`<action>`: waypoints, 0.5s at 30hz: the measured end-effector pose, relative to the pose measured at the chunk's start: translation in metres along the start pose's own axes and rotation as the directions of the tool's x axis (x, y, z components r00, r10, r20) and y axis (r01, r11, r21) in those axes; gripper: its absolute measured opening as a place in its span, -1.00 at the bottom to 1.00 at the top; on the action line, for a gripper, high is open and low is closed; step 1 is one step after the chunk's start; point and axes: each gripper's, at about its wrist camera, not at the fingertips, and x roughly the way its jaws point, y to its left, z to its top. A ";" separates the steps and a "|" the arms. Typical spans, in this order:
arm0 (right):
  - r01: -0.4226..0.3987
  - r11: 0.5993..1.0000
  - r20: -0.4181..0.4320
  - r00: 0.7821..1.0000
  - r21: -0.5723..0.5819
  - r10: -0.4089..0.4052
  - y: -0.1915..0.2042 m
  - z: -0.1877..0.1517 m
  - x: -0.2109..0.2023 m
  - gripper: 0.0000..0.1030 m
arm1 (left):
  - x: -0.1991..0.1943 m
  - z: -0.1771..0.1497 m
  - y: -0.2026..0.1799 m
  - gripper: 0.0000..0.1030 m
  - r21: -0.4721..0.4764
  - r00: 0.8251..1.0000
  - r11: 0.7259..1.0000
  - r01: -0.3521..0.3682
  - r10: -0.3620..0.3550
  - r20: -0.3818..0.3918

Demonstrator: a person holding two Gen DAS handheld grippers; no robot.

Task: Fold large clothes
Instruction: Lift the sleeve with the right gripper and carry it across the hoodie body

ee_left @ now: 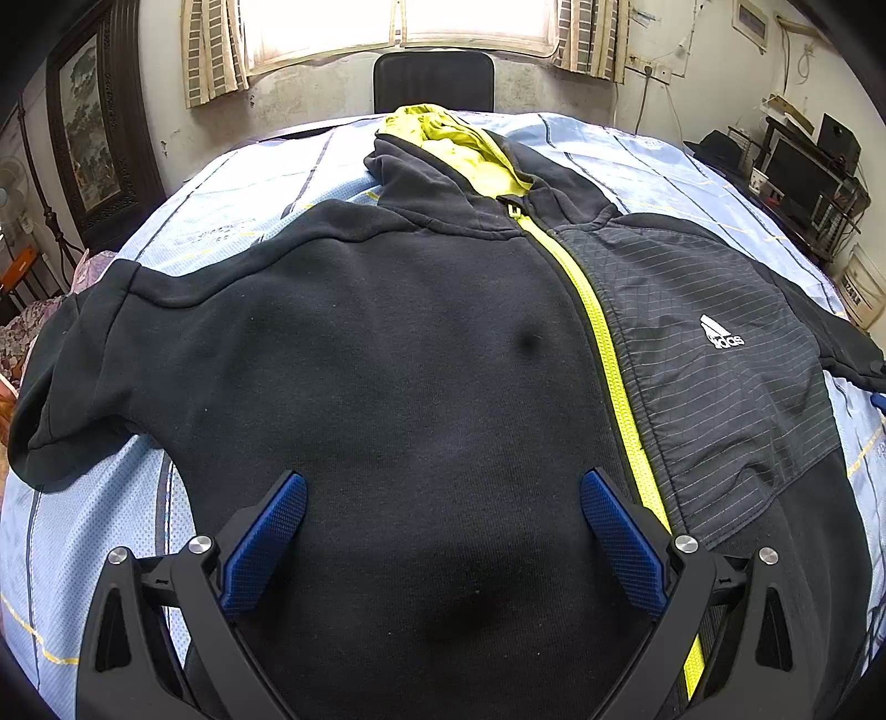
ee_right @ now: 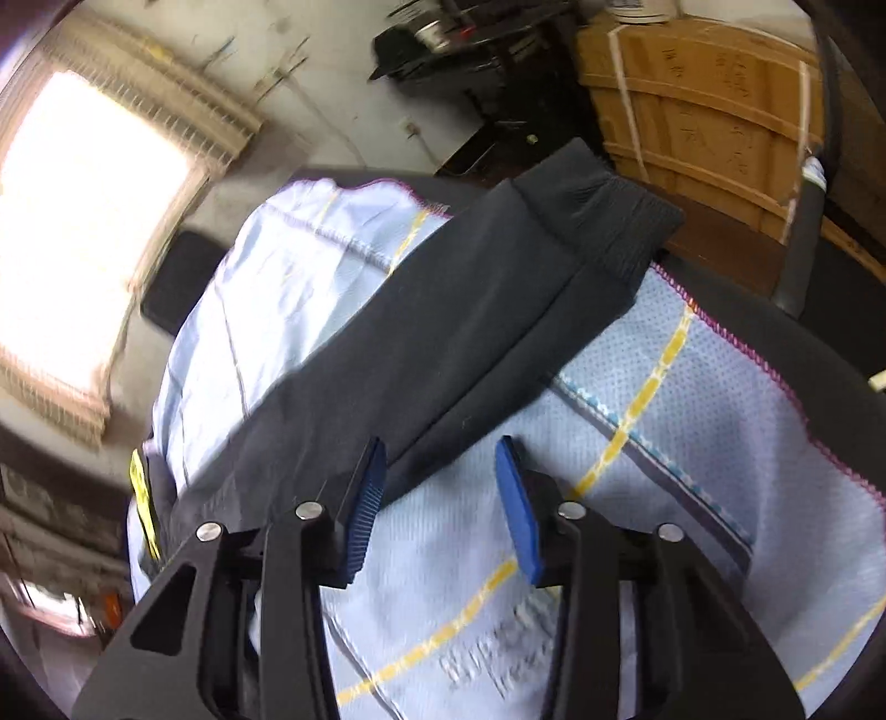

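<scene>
A black zip hoodie (ee_left: 398, 354) with a yellow-green zipper (ee_left: 601, 354) and hood lining lies face up on a light blue cloth (ee_left: 232, 221). My left gripper (ee_left: 443, 493) stands open over its lower front, blue pads wide apart and nothing pinched between them. In the right wrist view the hoodie's sleeve (ee_right: 470, 327) stretches out across the blue cloth (ee_right: 692, 443), its ribbed cuff (ee_right: 626, 221) at the far edge. My right gripper (ee_right: 440, 459) hovers above the sleeve's near edge, open, with only cloth showing between its pads. That view is blurred.
A black chair back (ee_left: 433, 80) stands beyond the far edge under a bright window (ee_left: 398, 22). Shelves with clutter (ee_left: 803, 177) sit at the right. Cardboard boxes (ee_right: 709, 111) and a dark desk (ee_right: 470, 50) lie beyond the sleeve cuff.
</scene>
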 end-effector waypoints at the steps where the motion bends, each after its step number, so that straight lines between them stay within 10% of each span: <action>1: -0.001 1.000 0.017 1.000 0.017 0.001 0.000 0.002 0.002 -0.23 | 0.000 0.000 0.000 0.93 0.000 1.000 1.000 0.000 0.000 0.000; 7: -0.086 0.985 0.141 0.988 0.148 0.065 -0.024 0.015 0.006 -0.33 | 0.000 0.000 0.000 0.93 0.004 1.000 1.000 0.005 -0.005 -0.001; 10: -0.027 0.995 0.146 0.989 0.101 0.012 -0.025 0.017 0.009 -0.83 | -0.004 0.001 0.004 0.93 0.003 1.000 1.000 0.006 -0.006 -0.003; 15: -0.060 0.995 0.106 0.993 0.083 0.051 -0.024 0.025 0.008 -0.73 | -0.027 0.016 0.053 0.93 -0.134 0.998 0.991 -0.010 0.018 0.064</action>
